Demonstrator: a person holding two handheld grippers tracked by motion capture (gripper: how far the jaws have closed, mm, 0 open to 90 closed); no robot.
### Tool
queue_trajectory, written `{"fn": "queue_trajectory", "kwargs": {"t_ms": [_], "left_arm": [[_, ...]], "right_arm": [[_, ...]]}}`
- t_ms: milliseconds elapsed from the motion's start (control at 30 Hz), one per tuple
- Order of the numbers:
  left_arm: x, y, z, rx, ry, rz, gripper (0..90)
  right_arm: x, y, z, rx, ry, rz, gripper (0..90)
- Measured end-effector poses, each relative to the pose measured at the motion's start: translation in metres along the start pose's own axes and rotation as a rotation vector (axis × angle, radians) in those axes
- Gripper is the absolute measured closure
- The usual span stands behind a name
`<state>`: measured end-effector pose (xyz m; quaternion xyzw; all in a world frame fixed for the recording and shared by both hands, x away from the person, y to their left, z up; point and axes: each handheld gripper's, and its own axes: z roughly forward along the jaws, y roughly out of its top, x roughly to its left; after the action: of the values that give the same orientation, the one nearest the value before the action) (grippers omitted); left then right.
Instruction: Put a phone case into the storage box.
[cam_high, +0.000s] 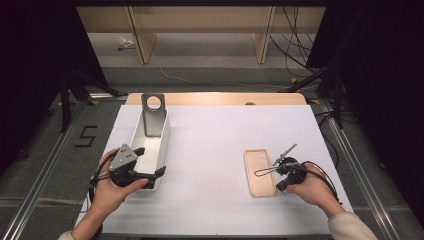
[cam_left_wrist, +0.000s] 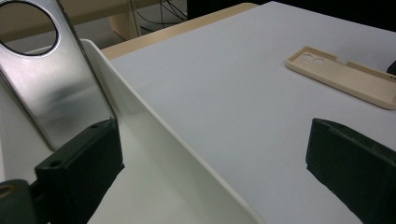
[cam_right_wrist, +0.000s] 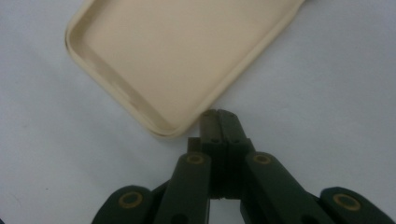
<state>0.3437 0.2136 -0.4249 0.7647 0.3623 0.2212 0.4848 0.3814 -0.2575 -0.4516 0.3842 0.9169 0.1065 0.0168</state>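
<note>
A beige phone case (cam_high: 259, 172) lies hollow side up on the white table cover, right of centre. My right gripper (cam_high: 278, 188) is at its near right corner. The black jaws (cam_right_wrist: 218, 116) are shut with nothing between them, and their tips sit right at the case's rim (cam_right_wrist: 177, 51); I cannot tell whether they touch it. At the left stands a white open box (cam_high: 165, 145) with a grey metal plate with a round hole (cam_high: 153, 117) leaning inside its far end. My left gripper (cam_high: 152, 180) is open at the box's near end. Its jaws (cam_left_wrist: 215, 140) straddle the right wall (cam_left_wrist: 140, 116).
The white cover (cam_high: 215, 140) lies on a wooden table, with bare mat between box and case. In the left gripper view the case (cam_left_wrist: 345, 77) lies far off at the upper right. Dark stands, cables and wooden furniture legs stand on the floor beyond the table.
</note>
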Motion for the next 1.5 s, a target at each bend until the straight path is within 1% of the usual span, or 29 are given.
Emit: {"fn": "queue_trajectory", "kwargs": {"t_ms": [33, 67, 100, 167, 333, 367, 400, 467, 500, 533, 567, 600, 633, 667, 733, 833, 900, 967, 1000, 1033, 1167, 1200, 1300, 1433, 1500], "left_arm": [[0.0, 0.0, 0.0, 0.001, -0.001, 0.002, 3.3], [0.0, 0.0, 0.0, 0.001, -0.001, 0.001, 3.3], [0.0, 0.0, 0.0, -0.001, -0.001, 0.001, 3.3], [0.0, 0.0, 0.0, 0.001, 0.001, -0.001, 3.3], [0.0, 0.0, 0.0, 0.001, 0.001, 0.0, 3.3], [0.0, 0.0, 0.0, 0.002, -0.001, 0.002, 3.3], [0.0, 0.0, 0.0, 0.002, -0.001, 0.001, 3.3], [0.0, 0.0, 0.0, 0.002, -0.003, 0.001, 3.3], [0.0, 0.0, 0.0, 0.002, -0.003, 0.001, 3.3], [0.0, 0.0, 0.001, 0.002, -0.004, 0.002, 3.3], [0.0, 0.0, 0.001, 0.002, -0.004, 0.002, 3.3], [0.0, 0.0, 0.001, 0.002, -0.006, -0.001, 3.3], [0.0, -0.001, 0.001, 0.002, -0.006, 0.0, 3.3], [0.0, -0.001, 0.001, 0.003, -0.006, 0.0, 3.3], [0.0, -0.001, 0.001, 0.003, -0.005, 0.001, 3.3], [-0.001, 0.0, 0.001, 0.002, -0.005, 0.001, 3.3], [-0.001, 0.0, 0.001, 0.001, -0.006, 0.0, 3.3], [0.0, 0.0, 0.001, 0.002, -0.006, -0.001, 3.3], [0.0, 0.0, 0.001, 0.002, -0.006, -0.001, 3.3], [0.0, 0.0, 0.001, 0.001, -0.005, 0.002, 3.3], [0.0, 0.0, 0.001, 0.002, -0.005, 0.001, 3.3], [-0.001, 0.0, 0.001, 0.002, -0.005, 0.0, 3.3], [-0.001, 0.0, 0.001, 0.002, -0.004, 0.002, 3.3], [-0.001, 0.0, 0.002, 0.002, -0.006, 0.001, 3.3], [-0.001, 0.0, 0.002, 0.001, -0.006, 0.001, 3.3]], "right_arm": [[0.001, 0.0, 0.0, 0.002, -0.003, -0.006, 90.0], [0.002, 0.001, 0.0, 0.005, 0.0, 0.0, 90.0], [0.002, 0.001, 0.0, 0.001, 0.006, -0.005, 90.0], [0.003, 0.002, 0.001, 0.005, 0.001, -0.011, 90.0], [0.003, 0.002, 0.001, 0.001, 0.003, -0.014, 90.0], [0.003, 0.002, 0.001, 0.003, 0.002, -0.021, 88.7], [0.003, 0.002, 0.0, 0.006, -0.007, -0.031, 85.6], [0.002, 0.002, -0.002, -0.003, -0.04, -0.052, 78.8], [0.001, 0.002, -0.003, -0.013, -0.061, -0.081, 73.6], [0.002, 0.002, -0.005, -0.013, -0.083, -0.106, 65.9], [0.001, 0.002, -0.007, -0.017, -0.095, -0.125, 58.1], [0.002, 0.001, -0.009, -0.024, -0.108, -0.131, 51.1], [0.002, 0.001, -0.011, -0.032, -0.115, -0.152, 46.3], [0.003, 0.001, -0.013, -0.034, -0.111, -0.175, 40.4], [0.003, 0.001, -0.016, -0.057, -0.105, -0.2, 34.5], [0.004, 0.002, -0.019, -0.057, -0.113, -0.228, 29.9], [0.006, 0.002, -0.02, -0.069, -0.105, -0.242, 27.6], [0.009, 0.003, -0.019, -0.068, -0.108, -0.265, 22.7], [0.011, 0.003, -0.019, -0.072, -0.107, -0.277, 22.3], [0.012, 0.004, -0.018, -0.076, -0.101, -0.301, 21.7], [0.02, 0.007, -0.016, -0.071, -0.093, -0.359, 20.7], [0.022, 0.008, -0.015, -0.062, -0.096, -0.372, 21.2], [0.026, 0.011, -0.013, -0.053, -0.096, -0.401, 21.8], [0.029, 0.016, -0.01, -0.035, -0.101, -0.419, 23.2], [0.031, 0.02, -0.01, -0.036, -0.104, -0.434, 23.3]]}}
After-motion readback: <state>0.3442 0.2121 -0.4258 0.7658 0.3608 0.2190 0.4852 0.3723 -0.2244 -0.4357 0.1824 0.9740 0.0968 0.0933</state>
